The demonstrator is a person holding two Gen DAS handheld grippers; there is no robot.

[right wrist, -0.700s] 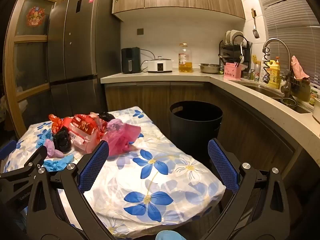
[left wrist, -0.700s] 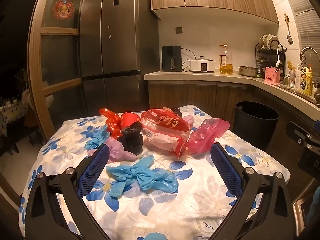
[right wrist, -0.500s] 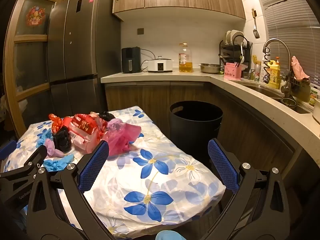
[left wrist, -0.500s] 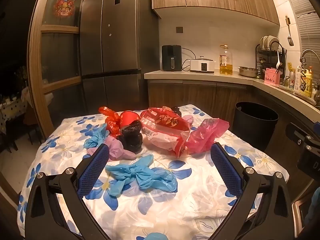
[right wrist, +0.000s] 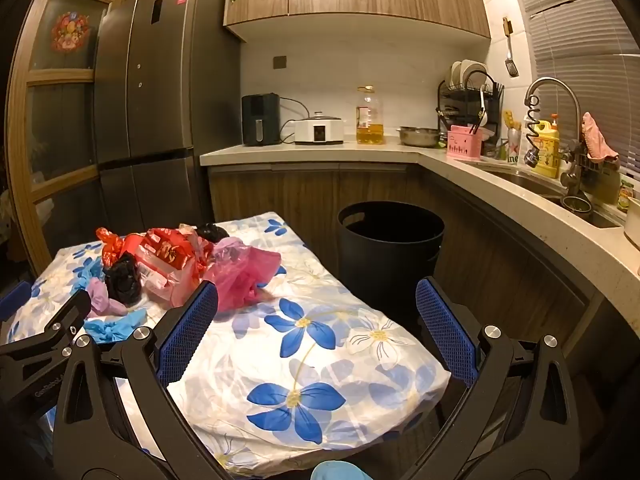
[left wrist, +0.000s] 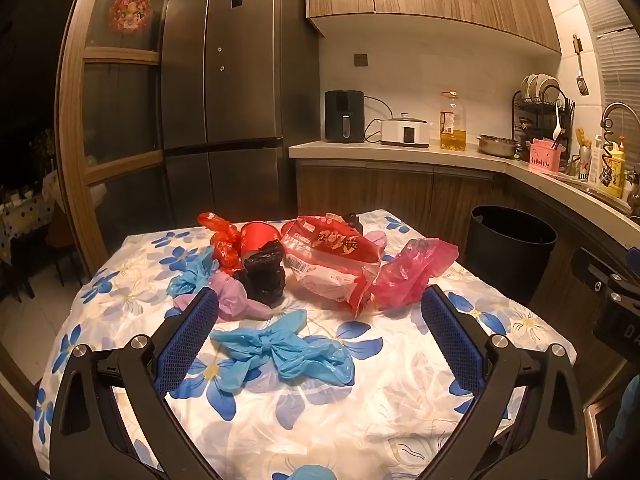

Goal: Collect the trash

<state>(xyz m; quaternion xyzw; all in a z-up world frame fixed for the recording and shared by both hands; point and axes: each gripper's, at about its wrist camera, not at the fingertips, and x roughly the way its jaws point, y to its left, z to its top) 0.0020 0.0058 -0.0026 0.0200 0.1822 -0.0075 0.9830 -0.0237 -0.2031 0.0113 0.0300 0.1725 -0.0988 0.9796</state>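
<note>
**Q:** Left wrist view: what lies before your tongs?

**A:** My left gripper [left wrist: 318, 322] is spread wide and grasps nothing. Between its blue pads [left wrist: 186, 344], on the flowered tablecloth [left wrist: 400, 400], lies a knotted blue bag [left wrist: 280, 354]. Beyond the tips sits the rest of the trash: a lilac bag [left wrist: 236, 298] just past my left pad, a black bag [left wrist: 264, 276] behind it, a red printed wrapper [left wrist: 332, 264] straight ahead, and a pink bag [left wrist: 412, 272] towards my right pad. The black bin [left wrist: 510, 256] stands on the floor, farther off to the right.

**Q:** Right wrist view?

**A:** My right gripper [right wrist: 316, 320] is likewise released and empty, over the table's near right corner. The pile is ahead and left; the pink bag [right wrist: 244, 276] is just beyond my left pad [right wrist: 188, 338]. The bin [right wrist: 390, 256] stands straight ahead, past the table edge. My left gripper's frame [right wrist: 44, 344] shows at far left.
</note>
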